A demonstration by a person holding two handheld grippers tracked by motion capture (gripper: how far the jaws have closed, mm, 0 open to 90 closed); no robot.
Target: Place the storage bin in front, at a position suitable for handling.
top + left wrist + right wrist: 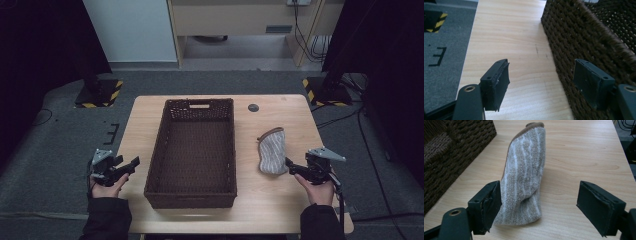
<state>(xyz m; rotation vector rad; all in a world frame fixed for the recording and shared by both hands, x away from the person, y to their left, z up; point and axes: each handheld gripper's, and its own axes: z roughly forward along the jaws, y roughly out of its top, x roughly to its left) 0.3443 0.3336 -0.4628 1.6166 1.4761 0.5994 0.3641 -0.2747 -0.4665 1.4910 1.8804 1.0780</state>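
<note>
On the floor left of the tabletop (295, 120) a black mark (437, 57) reads like an "E". The left gripper (131, 163) hovers at the table's left edge beside the woven basket (192, 192), fingers wide apart, empty. Right of the basket lies the striped grey pouch (273, 151); the right gripper (289, 164) sits at its near end, fingers spread, gripping nothing.

Left gripper (540, 85) seen with jaws spread wide, nothing held between them. Light wood table (506, 37) lies beneath. Dark woven basket (579, 40) stands along the right, its wall just beside the right-hand jaw. Grey floor (446, 50) with a black mark and a yellow-black striped patch noted at left.
</note>
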